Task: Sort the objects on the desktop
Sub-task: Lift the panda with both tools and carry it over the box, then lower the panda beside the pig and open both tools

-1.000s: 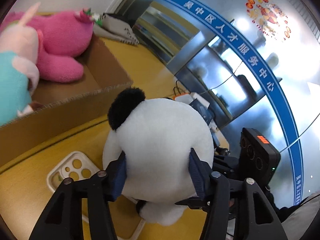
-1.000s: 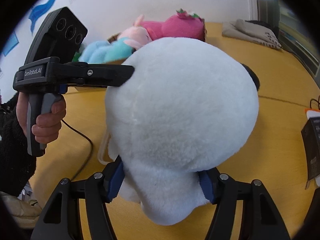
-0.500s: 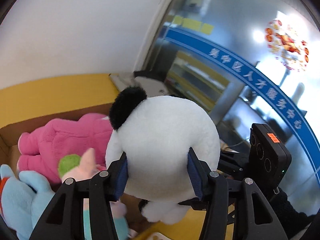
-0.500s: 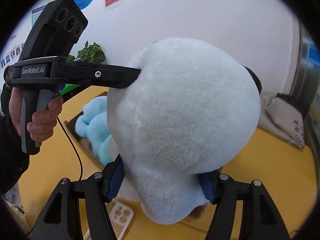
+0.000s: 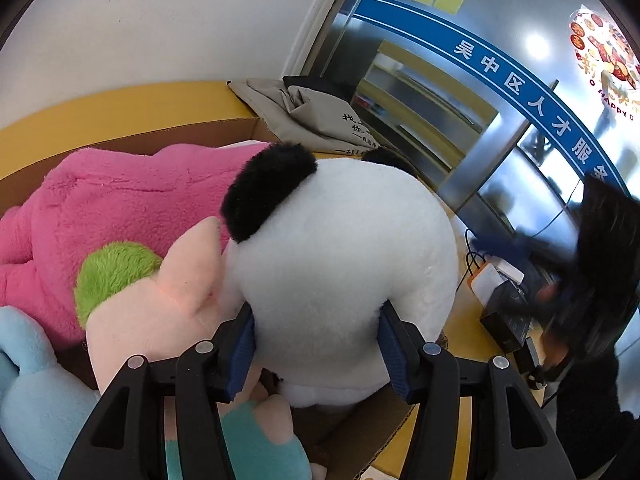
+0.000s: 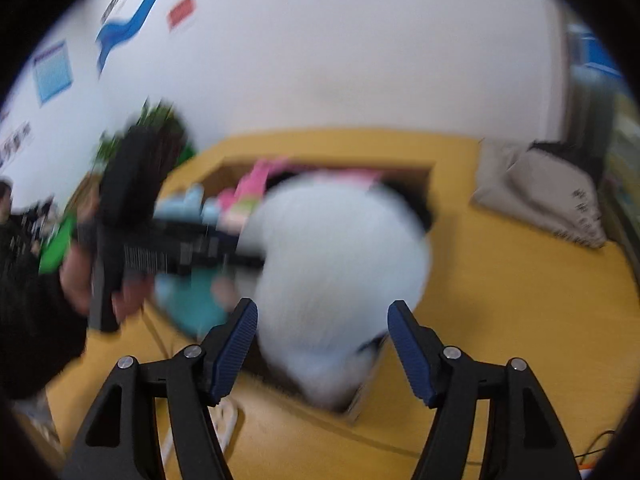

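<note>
A white panda plush (image 5: 340,264) with black ears hangs over the open cardboard box (image 5: 192,134). My left gripper (image 5: 316,344) presses its blue pads on the plush's sides, and the jaws are starting to open. The panda's lower end rests among the toys in the box. My right gripper (image 6: 322,320) is drawn back from the panda (image 6: 340,248), its jaws opening with nothing touching the pads. The right wrist view is blurred, with the left gripper's body (image 6: 192,248) and the hand (image 6: 80,280) holding it on the left.
Inside the box lie a pink plush (image 5: 120,192), a pale pink one (image 5: 160,312) and a light blue one (image 5: 32,392). A grey cloth bag (image 5: 320,116) lies behind the box. Small boxes and cables (image 5: 508,320) sit to the right. A white phone case (image 6: 224,420) lies near the box.
Both grippers carried the panda from above the table to over the box. The right gripper then let go of it and pulled back; the left still holds it.
</note>
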